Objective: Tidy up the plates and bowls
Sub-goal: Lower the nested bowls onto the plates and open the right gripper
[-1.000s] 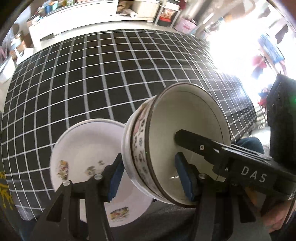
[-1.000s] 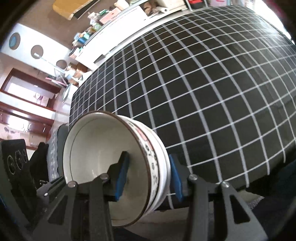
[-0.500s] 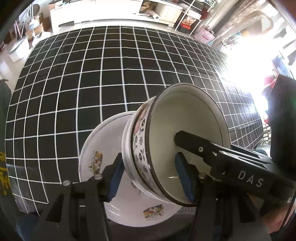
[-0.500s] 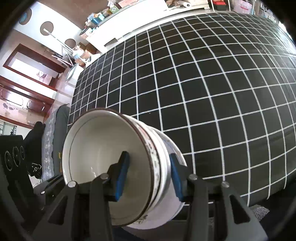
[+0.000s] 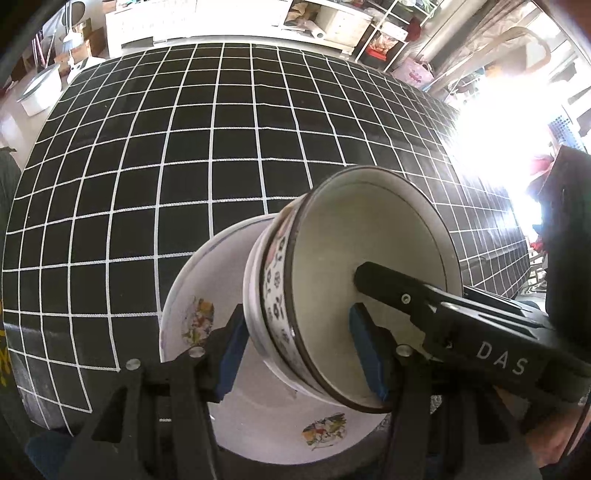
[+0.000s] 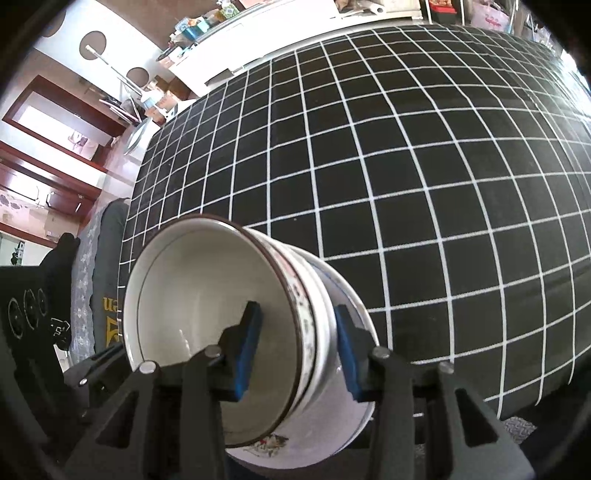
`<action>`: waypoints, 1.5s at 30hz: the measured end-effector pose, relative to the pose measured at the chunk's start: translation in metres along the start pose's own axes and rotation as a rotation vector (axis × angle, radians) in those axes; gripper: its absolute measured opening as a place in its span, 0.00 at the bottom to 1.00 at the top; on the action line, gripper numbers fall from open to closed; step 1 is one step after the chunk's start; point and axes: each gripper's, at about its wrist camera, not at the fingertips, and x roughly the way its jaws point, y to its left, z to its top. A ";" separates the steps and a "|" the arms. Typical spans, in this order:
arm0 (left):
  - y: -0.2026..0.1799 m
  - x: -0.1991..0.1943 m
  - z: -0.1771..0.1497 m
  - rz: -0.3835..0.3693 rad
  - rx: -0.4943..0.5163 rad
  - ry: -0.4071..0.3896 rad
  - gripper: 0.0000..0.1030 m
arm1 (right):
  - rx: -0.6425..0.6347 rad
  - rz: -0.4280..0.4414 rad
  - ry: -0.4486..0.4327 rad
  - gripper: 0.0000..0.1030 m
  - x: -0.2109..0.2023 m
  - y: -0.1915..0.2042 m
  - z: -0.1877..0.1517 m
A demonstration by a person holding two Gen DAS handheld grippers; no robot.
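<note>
A stack of two nested bowls point(image 5: 332, 280), white inside with a brown rim and a floral band outside, is held by both grippers on opposite sides of its wall. My left gripper point(image 5: 299, 354) is shut on the stack, one pad outside and one inside. My right gripper point(image 6: 295, 350) is shut on the same stack point(image 6: 207, 306) in the same way. The stack hangs tilted over a white plate with flower prints point(image 5: 207, 332), which lies at the near edge of the table; the plate also shows in the right wrist view point(image 6: 295, 435).
The table carries a black cloth with a white grid point(image 5: 221, 147). Shelves and boxes point(image 5: 332, 26) stand behind its far edge. A dark chair point(image 6: 107, 229) stands at the table's left side. The right gripper's black body point(image 5: 480, 343) crosses the left wrist view.
Both grippers have carried the bowl stack forward over the table. The flowered plate has come further under the stack and now fills more of both views.
</note>
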 end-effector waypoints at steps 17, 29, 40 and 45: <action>0.008 -0.015 -0.009 0.035 0.015 -0.036 0.51 | -0.026 0.018 -0.029 0.29 -0.009 -0.009 -0.010; 0.006 -0.051 -0.016 0.077 0.003 -0.099 0.51 | -0.042 -0.003 -0.033 0.30 -0.012 -0.007 -0.014; -0.013 -0.068 -0.024 0.071 0.008 -0.130 0.51 | -0.083 -0.030 -0.099 0.34 -0.033 0.001 -0.012; -0.029 -0.091 -0.033 0.106 0.017 -0.210 0.51 | -0.098 -0.044 -0.163 0.34 -0.053 -0.002 -0.016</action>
